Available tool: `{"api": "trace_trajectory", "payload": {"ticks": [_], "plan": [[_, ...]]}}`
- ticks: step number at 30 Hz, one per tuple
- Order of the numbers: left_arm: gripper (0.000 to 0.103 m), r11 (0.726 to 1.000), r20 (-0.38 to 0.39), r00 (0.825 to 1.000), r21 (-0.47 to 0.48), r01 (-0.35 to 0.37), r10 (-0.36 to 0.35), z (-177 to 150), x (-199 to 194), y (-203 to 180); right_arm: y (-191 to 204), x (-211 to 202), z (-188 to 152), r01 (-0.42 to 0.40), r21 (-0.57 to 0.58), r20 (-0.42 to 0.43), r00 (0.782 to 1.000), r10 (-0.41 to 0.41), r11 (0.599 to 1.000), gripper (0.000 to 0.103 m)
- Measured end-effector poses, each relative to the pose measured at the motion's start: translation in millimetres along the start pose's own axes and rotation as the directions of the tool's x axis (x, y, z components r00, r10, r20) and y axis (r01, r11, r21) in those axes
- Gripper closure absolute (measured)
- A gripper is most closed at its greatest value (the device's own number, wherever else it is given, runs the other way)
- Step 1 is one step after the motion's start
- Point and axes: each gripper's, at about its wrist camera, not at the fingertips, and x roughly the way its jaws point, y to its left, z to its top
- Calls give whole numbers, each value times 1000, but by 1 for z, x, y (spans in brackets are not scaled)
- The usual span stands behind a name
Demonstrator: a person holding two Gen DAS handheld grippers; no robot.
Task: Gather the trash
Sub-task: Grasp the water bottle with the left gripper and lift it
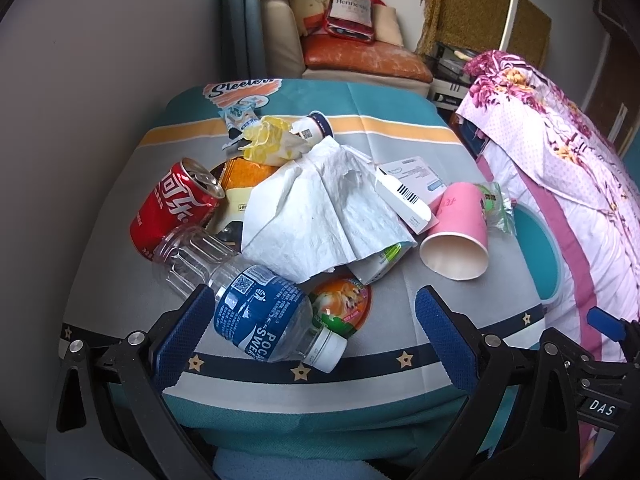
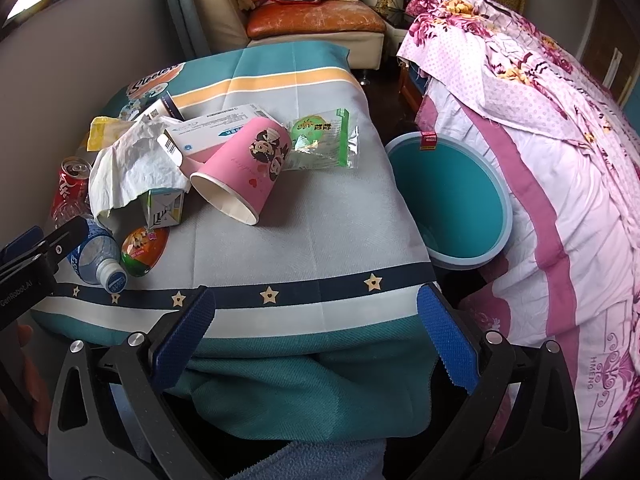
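Trash lies heaped on a cloth-covered table (image 1: 400,152). A clear bottle with a blue label (image 1: 260,312) lies at the near edge, just inside my open left gripper (image 1: 316,320), close to its left finger and not gripped. Behind it are a red cola can (image 1: 176,204), a crumpled white tissue (image 1: 316,212), a white carton (image 1: 408,192), a pink paper cup (image 1: 460,232) on its side and a round foil lid (image 1: 342,306). My right gripper (image 2: 316,328) hangs open over the table's front edge, holding nothing. A teal bin (image 2: 448,196) stands to the right of the table.
A green snack wrapper (image 2: 320,140) lies behind the pink cup (image 2: 244,168). A yellow wrapper (image 1: 268,140) and a small green carton (image 2: 164,204) sit in the pile. A floral pink quilt (image 2: 560,160) rises right of the bin. A grey panel (image 1: 100,100) walls the left. A sofa (image 1: 352,56) stands beyond.
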Motion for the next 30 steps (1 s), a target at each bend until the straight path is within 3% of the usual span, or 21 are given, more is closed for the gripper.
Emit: {"api": "trace_trajectory", "payload": {"ticks": [7, 14, 22, 30], "plan": [[3, 995, -100, 995, -100, 3, -13, 6, 19, 33, 0, 6, 2, -26, 1, -11, 1000, 26, 1000, 6], [4, 958, -168, 985, -286, -2, -49, 6, 34, 88, -1, 18, 2, -55, 4, -25, 998, 55, 998, 6], [8, 962, -220, 975, -272, -37, -24, 9, 55, 78, 7, 31, 11, -128, -11, -49, 991, 127, 992, 6], [4, 930, -239, 966, -367, 3, -97, 4, 77, 89, 16, 36, 22, -160, 1, -69, 985, 160, 987, 6]]}}
